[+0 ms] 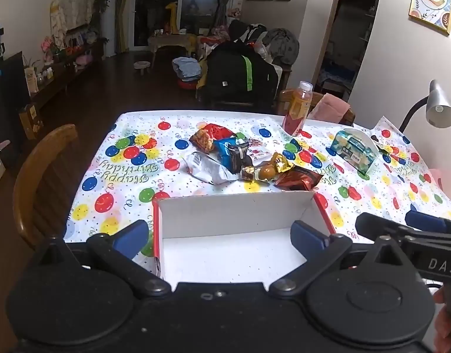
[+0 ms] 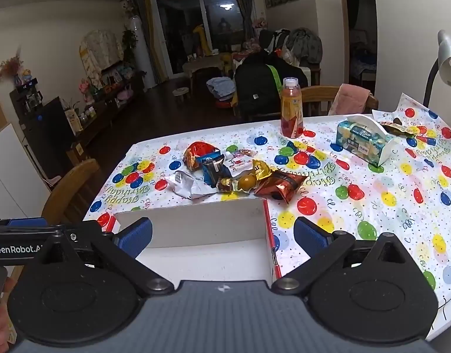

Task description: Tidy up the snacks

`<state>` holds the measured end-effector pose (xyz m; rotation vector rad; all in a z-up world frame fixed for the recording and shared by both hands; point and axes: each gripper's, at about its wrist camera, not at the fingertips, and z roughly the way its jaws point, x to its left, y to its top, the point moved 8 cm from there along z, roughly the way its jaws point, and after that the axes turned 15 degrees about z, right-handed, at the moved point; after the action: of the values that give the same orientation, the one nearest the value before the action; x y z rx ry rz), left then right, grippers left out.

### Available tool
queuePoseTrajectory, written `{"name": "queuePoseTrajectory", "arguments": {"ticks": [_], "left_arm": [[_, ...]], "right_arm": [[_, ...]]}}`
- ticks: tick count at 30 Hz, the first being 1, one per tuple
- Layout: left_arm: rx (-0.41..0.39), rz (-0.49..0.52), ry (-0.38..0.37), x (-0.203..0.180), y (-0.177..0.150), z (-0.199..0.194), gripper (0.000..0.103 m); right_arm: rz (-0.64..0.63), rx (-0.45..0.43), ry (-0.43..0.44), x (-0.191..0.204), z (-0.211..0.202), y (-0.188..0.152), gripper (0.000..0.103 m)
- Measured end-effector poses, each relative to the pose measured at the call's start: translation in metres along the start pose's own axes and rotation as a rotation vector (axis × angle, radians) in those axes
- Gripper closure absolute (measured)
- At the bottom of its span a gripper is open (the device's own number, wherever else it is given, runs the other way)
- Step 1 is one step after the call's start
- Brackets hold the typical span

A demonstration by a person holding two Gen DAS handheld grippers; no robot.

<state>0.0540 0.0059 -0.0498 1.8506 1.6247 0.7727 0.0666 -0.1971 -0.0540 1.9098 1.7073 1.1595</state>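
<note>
A pile of snack packets (image 1: 243,156) (image 2: 231,170) lies mid-table: a red bag, a blue one, a silver one, gold wrappers and a brown foil bag. In front of it stands a white cardboard box (image 1: 240,214) (image 2: 202,220) with red sides, nothing inside. My left gripper (image 1: 219,236) hangs open over the box's near end, both blue pads wide apart. My right gripper (image 2: 222,235) is open too, straddling the box's right wall. Neither holds anything. The right gripper's fingers (image 1: 402,229) show at the left view's right edge.
An orange drink bottle (image 1: 297,108) (image 2: 291,108) and a tissue pack (image 1: 355,150) (image 2: 362,142) stand at the back right on the balloon tablecloth (image 2: 372,200). A desk lamp (image 1: 437,107) leans in from the right. Wooden chairs (image 1: 40,176) flank the table.
</note>
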Motion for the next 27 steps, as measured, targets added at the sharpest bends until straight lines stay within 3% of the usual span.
{"name": "queuePoseTrajectory", "arguments": {"ticks": [27], "left_arm": [[0.023, 0.011, 0.011, -0.003, -0.001, 0.004, 0.001]], "right_arm": [[0.023, 0.026, 0.003, 0.006, -0.002, -0.001, 0.000]]}}
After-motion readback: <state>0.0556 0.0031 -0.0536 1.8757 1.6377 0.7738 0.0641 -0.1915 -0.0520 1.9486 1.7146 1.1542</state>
